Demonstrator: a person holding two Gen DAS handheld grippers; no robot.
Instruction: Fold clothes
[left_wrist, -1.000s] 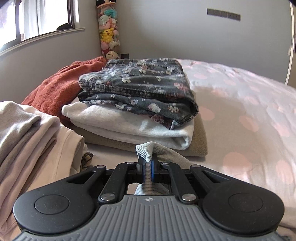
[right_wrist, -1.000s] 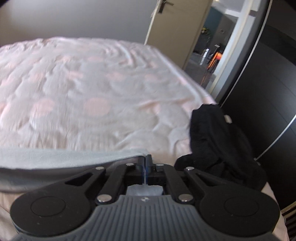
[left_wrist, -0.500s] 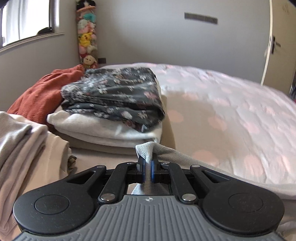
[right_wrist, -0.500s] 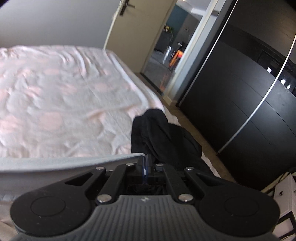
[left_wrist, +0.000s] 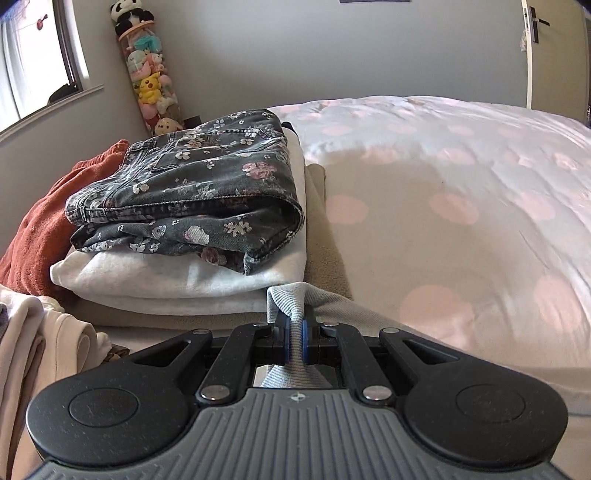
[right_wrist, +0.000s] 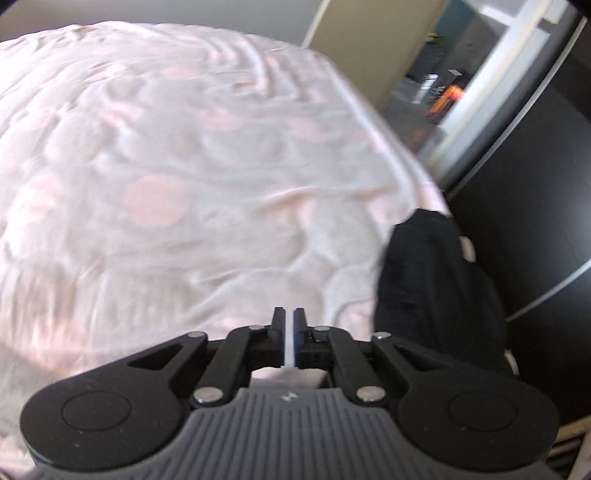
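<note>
On a bed covered with a pale quilt (left_wrist: 461, 177) dotted with pink circles, the left claw (left_wrist: 294, 341) is clenched on a bunched fold of light grey ribbed-knit cloth (left_wrist: 291, 299), its blue pads pressing the fabric from both sides. From the pinch the grey garment runs to the right along the near edge of the quilt.

Just beyond the left claw, to the left, stands a stack of folded clothes: dark grey floral denim (left_wrist: 199, 192) on top, a white fleece garment (left_wrist: 177, 277) under it and a beige layer (left_wrist: 317, 206) at the bottom, whose right edge lies on the quilt. A rust-orange knitted garment (left_wrist: 48, 218) lies heaped behind the stack on the far left, and a second pile of cream and pale folded clothes (left_wrist: 40, 339) sits at the near left. A tall clear tube of plush toys (left_wrist: 149, 77) stands in the far corner beside a window (left_wrist: 33, 62).

The right claw (right_wrist: 290, 334) is opening, a narrow slit of light showing between its pads and no cloth visible in it. It hangs over the quilt (right_wrist: 166, 166) near the bed's right edge, where a crumpled black garment (right_wrist: 436, 280) lies against the side of the mattress, with a dark wardrobe front (right_wrist: 535, 184) close alongside.

The middle and far stretch of the bed is open in both views, wrinkled but free of clothes, up to the grey wall (left_wrist: 295, 44) and a door (left_wrist: 554, 55) at the far right.
</note>
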